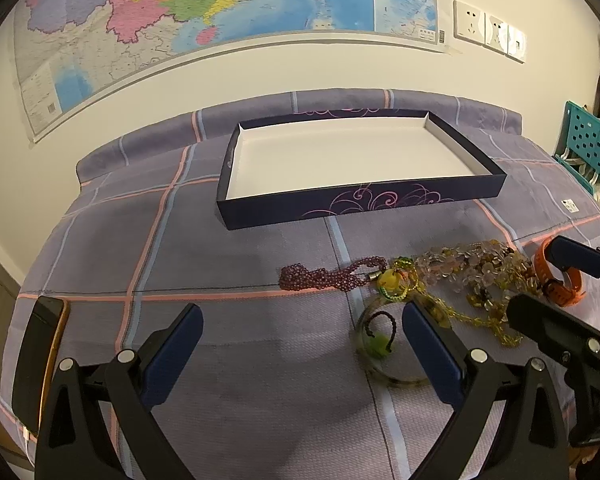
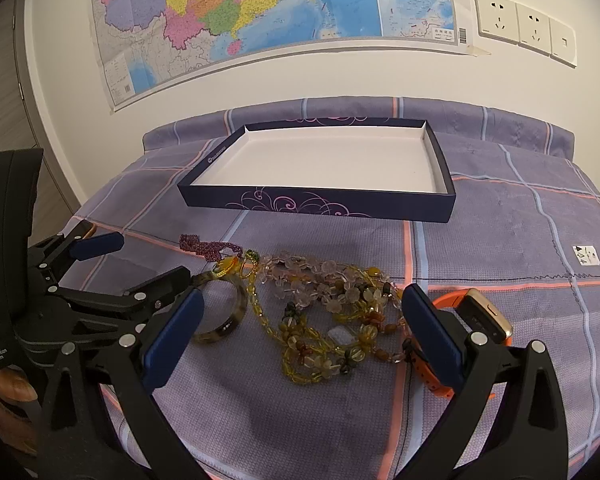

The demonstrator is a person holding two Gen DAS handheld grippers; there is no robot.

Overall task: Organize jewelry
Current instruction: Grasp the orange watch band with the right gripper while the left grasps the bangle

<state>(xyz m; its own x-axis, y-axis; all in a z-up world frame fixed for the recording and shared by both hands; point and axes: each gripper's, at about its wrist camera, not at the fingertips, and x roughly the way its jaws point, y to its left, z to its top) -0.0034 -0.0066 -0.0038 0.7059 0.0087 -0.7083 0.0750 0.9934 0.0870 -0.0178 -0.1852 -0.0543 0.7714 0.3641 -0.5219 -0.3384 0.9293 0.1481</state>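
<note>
A shallow dark-blue box with a white inside lies empty at the back of the checked cloth. In front of it lies a heap of jewelry: a purple bead necklace, yellow and clear bead strands, a translucent bangle and an orange watch. My left gripper is open and empty, its right finger beside the bangle. My right gripper is open and empty, straddling the bead strands. Each gripper also shows in the other's view: the right one, the left one.
A phone lies at the left edge of the cloth. A map and wall sockets hang on the wall behind. A teal perforated rack stands at the right. A white label sits on the cloth.
</note>
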